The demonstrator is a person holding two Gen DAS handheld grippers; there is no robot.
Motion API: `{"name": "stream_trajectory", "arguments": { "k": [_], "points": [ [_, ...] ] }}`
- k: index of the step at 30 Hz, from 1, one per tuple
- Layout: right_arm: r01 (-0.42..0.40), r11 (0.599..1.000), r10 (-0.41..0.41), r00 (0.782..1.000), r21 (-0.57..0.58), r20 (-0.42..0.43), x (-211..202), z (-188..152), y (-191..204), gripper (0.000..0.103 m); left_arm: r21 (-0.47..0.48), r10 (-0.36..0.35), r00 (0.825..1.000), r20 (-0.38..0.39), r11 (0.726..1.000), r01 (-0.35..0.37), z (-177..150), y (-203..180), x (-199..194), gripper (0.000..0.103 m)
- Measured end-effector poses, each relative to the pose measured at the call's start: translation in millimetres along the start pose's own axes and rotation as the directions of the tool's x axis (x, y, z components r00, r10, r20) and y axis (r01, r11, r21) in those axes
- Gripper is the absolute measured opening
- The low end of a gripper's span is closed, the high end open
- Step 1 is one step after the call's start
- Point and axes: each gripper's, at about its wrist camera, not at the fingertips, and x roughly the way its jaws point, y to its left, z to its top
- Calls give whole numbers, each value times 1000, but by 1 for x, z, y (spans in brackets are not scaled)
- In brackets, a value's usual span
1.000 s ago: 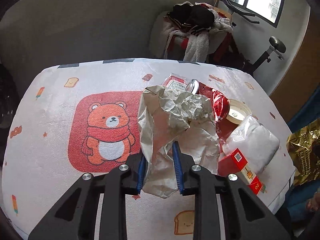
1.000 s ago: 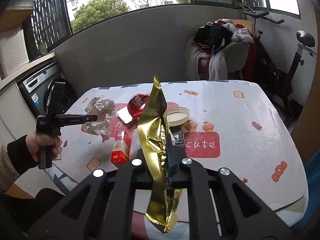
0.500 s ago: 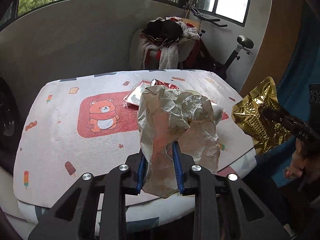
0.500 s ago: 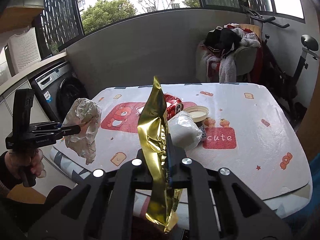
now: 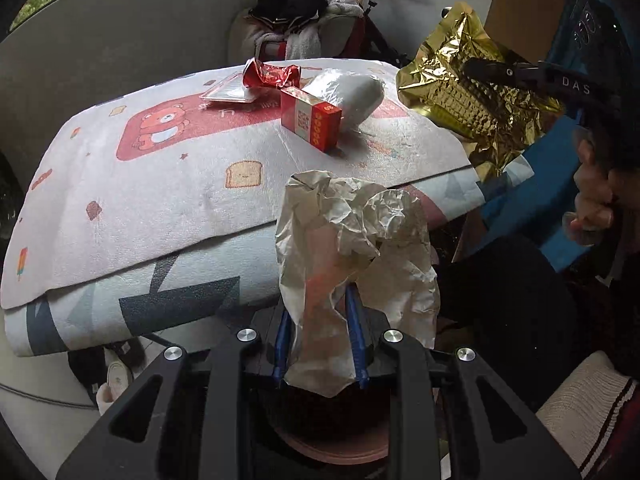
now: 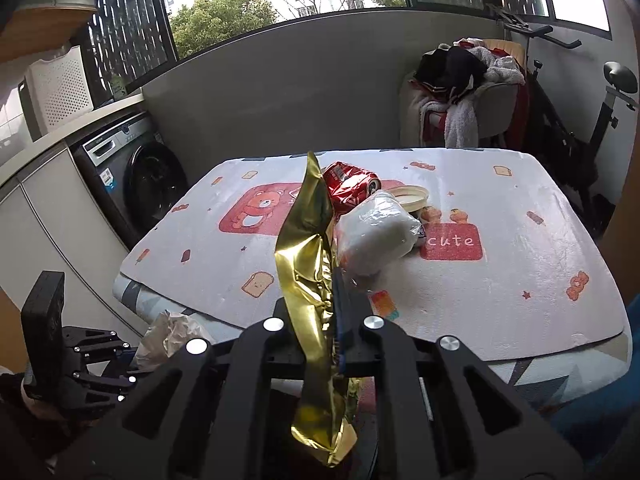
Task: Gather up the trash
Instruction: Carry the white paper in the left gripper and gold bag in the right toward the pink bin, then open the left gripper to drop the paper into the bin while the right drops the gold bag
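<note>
Left gripper [image 5: 320, 344]: clamped on the crumpled foil wrapper [image 5: 352, 248], blue pads pressed into its lower part; held off the table, below its near edge.
Right gripper [image 6: 334, 320]: shut tight on the gold foil bag [image 6: 312, 280], which stands upright between the jaws, top reaching up over the near half of the table; seen from the left wrist, held beyond the table's near right corner.
Right hand [image 5: 592, 208]: fingers curled around the handle, a light ribbed sleeve [image 5: 588, 404] lower down.
Table [image 6: 500, 280]: covered by a white cloth with a red bear patch and a red "cute" patch; overhanging patterned cloth at the near edge.
Red box [image 5: 310, 122]: lying near the middle, just in front of the white plastic bag.
White plastic bag [image 6: 376, 236]: bulging, near the middle.
Crushed red can [image 6: 350, 186]: just behind the white bag.
Clear tray [image 5: 230, 92]: flat, beside the can.
Cream lid [image 6: 408, 196]: behind the white bag, toward the far edge.
Beyond the far edge: chair heaped with clothes [image 6: 464, 92]; washing machine [image 6: 136, 164] at left.
</note>
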Motion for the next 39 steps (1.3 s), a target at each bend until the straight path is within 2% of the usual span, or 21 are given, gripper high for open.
{"name": "stream_trajectory", "arguments": {
  "k": [3,5,7,9,10,13,19,24,28,33,39],
  "points": [
    [-7,1000,7,1000,5,-19,4,-8,1,12,17,-4,1000,-29,1000,4,-11,-6,8,28],
    [-12,1000,12,999,7,-35,7,-14,2,12,21,-8,999,-34,1000,9,-15,-8,11,36],
    [-23,1000,24,999,8,-49,9,-20,4,12,6,-15,1000,-12,1000,15,-15,-6,10,66],
    [-40,999,40,997,4,-64,11,-26,6,12,-27,-42,999,33,999,43,-15,-1,3,77],
    [-55,999,55,996,1,-75,12,-29,7,12,-31,-36,998,52,999,38,-15,0,0,80],
    [-115,993,113,986,-12,-120,18,-43,14,13,-6,21,994,106,1000,-20,-15,-1,-10,89],
    [-202,978,185,954,-50,-234,36,-77,37,13,26,96,976,196,994,-103,-17,5,-26,96],
    [-247,966,212,923,-71,-322,55,-105,54,13,14,132,965,228,990,-139,-24,12,-27,97],
    [-260,963,217,898,-63,-383,73,-123,59,13,-12,129,964,233,991,-130,-25,18,-26,97],
    [-229,973,190,873,-33,-448,93,-142,53,13,-83,140,970,197,989,-126,-26,31,-18,97],
    [-198,980,161,861,-25,-483,105,-148,51,15,-113,136,976,169,987,-118,-27,38,-12,97]
  ]
}}
